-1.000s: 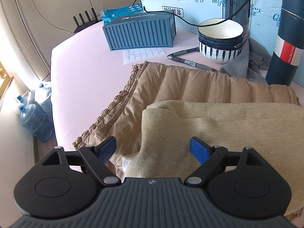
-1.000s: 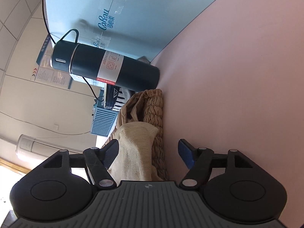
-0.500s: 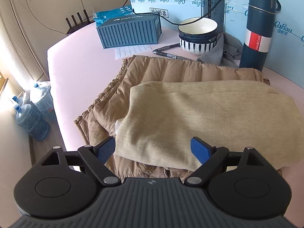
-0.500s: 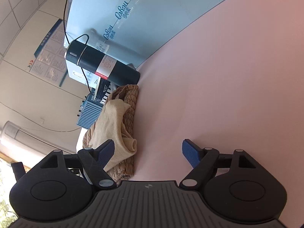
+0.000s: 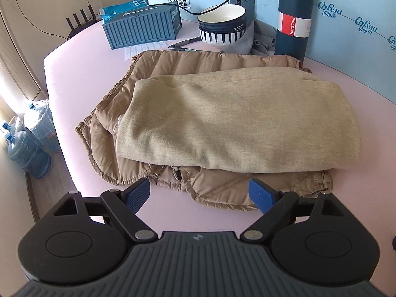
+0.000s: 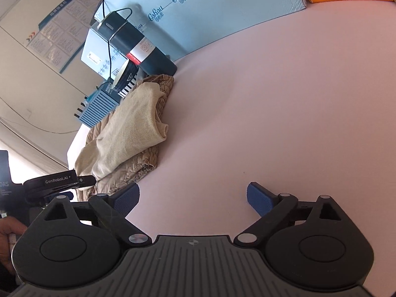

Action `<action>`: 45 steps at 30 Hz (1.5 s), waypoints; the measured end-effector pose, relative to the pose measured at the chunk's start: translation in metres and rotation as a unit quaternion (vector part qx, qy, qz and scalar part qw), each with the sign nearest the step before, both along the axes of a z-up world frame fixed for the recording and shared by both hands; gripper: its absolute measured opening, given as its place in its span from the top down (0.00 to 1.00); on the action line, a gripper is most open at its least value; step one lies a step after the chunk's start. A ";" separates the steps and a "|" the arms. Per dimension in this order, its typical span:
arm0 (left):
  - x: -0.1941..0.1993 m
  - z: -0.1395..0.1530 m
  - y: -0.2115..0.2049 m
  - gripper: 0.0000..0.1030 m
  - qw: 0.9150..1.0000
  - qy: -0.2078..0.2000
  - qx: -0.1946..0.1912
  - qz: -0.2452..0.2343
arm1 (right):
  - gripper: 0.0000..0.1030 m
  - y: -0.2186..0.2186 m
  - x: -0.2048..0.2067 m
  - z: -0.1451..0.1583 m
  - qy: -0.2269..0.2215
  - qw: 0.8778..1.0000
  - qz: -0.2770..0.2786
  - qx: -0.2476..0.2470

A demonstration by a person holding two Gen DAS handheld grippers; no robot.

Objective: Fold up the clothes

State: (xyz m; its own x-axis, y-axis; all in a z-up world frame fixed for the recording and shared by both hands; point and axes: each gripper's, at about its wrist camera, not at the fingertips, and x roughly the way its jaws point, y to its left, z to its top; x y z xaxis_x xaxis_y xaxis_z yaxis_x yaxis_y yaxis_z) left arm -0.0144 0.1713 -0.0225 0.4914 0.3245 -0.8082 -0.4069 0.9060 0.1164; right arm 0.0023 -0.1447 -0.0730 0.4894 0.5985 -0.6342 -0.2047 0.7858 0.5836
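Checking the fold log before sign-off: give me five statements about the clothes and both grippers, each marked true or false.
1. The beige sweater lies folded on the tan puffer jacket. True.
2. The left gripper is clamped on the sweater. False: it is open, holding nothing.
3. The right gripper is open over bare pink tabletop. True.
4. The dark flask lies on the sweater. False: it stands upright behind the clothes.
5. The striped bowl sits behind the jacket. True.
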 end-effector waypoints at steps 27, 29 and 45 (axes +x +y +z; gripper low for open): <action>-0.016 0.004 -0.014 0.16 1.000 0.004 -0.003 0.006 | 0.00 0.086 0.036 0.037 -0.014 0.977 0.099 -0.189; -0.015 0.004 -0.014 0.16 1.000 0.004 -0.003 0.006 | 0.00 0.082 0.037 0.042 -0.026 0.979 0.087 -0.181; -0.014 0.003 -0.018 0.16 1.000 0.007 0.009 0.005 | 0.00 0.065 0.040 0.053 -0.065 0.984 0.025 -0.163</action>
